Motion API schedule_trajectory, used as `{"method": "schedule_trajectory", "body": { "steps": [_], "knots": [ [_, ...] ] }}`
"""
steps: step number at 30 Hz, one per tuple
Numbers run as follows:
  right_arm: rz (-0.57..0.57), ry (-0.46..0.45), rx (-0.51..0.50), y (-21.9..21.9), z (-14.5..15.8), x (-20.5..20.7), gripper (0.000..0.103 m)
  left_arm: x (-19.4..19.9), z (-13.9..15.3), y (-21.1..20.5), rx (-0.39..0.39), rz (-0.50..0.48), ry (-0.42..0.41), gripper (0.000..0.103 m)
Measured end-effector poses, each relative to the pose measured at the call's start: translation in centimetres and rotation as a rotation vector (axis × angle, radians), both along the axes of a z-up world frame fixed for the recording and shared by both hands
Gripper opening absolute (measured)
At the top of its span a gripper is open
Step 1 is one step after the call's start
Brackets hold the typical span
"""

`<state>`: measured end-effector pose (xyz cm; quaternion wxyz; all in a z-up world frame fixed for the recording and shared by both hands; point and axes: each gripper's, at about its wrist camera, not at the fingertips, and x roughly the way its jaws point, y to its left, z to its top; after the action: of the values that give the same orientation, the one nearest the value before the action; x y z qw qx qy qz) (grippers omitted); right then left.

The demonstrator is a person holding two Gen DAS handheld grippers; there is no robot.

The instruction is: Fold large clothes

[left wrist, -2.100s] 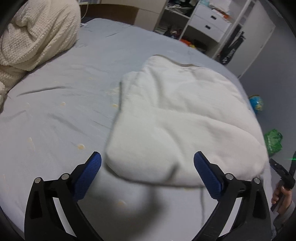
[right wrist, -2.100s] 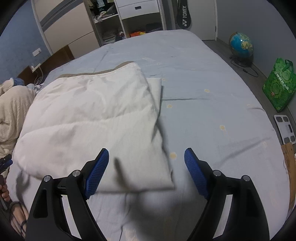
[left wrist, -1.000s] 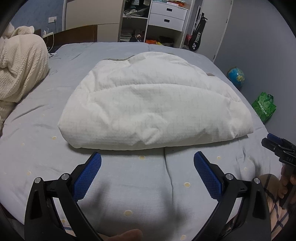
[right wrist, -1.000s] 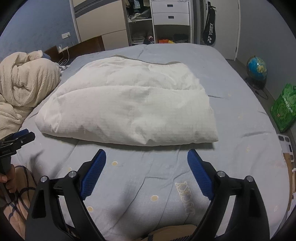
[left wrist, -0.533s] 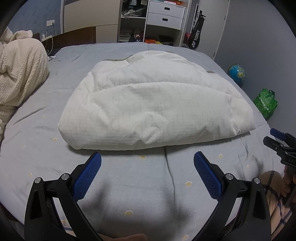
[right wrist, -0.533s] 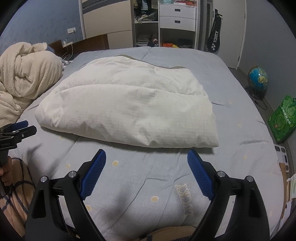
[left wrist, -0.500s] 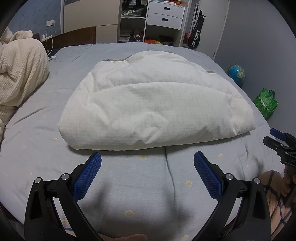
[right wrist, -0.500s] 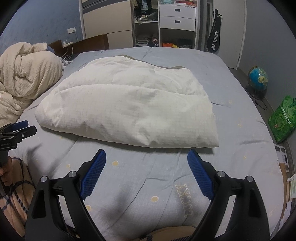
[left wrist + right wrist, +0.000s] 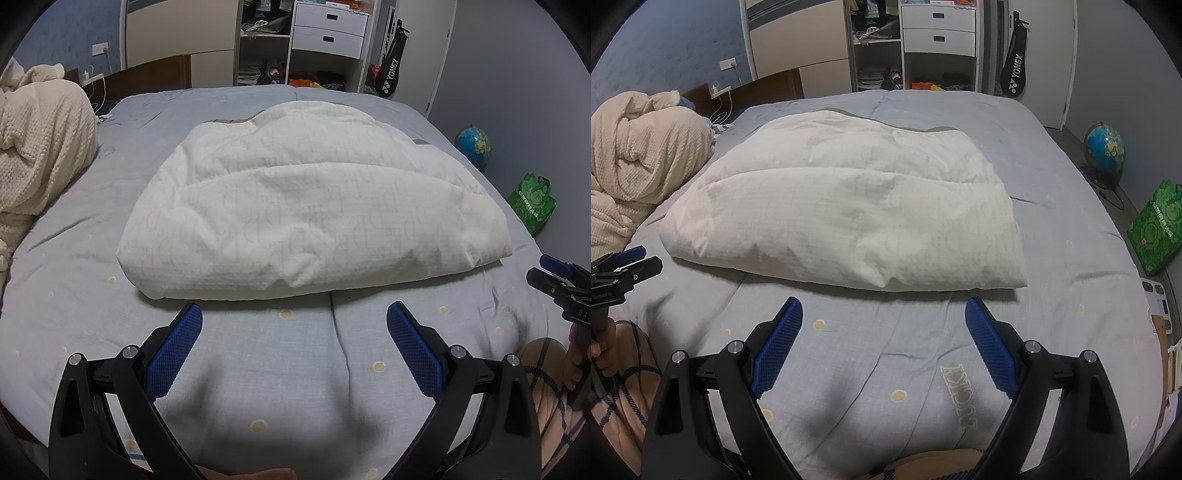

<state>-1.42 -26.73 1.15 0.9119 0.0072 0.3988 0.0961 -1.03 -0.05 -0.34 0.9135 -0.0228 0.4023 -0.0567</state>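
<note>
The white quilt (image 9: 314, 218) lies folded in a thick bundle mid-bed (image 9: 332, 369), now settled where two seconds ago it was still blurred in motion. Both the left hand-held gripper (image 9: 294, 321) and right hand-held gripper (image 9: 884, 315) have pulled back to the near side of the quilt, spread and empty, so this fold looks finished.
</note>
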Motion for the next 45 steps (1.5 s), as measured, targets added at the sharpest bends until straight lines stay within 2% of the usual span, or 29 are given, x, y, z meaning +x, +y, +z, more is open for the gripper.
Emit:
{"method": "schedule_trajectory", "body": {
  "steps": [45],
  "knots": [
    [0.000,0.005,-0.001,-0.04,-0.26,0.07,0.085,0.08,0.02,0.29,-0.004,-0.004,-0.008,0.096]
  ]
}}
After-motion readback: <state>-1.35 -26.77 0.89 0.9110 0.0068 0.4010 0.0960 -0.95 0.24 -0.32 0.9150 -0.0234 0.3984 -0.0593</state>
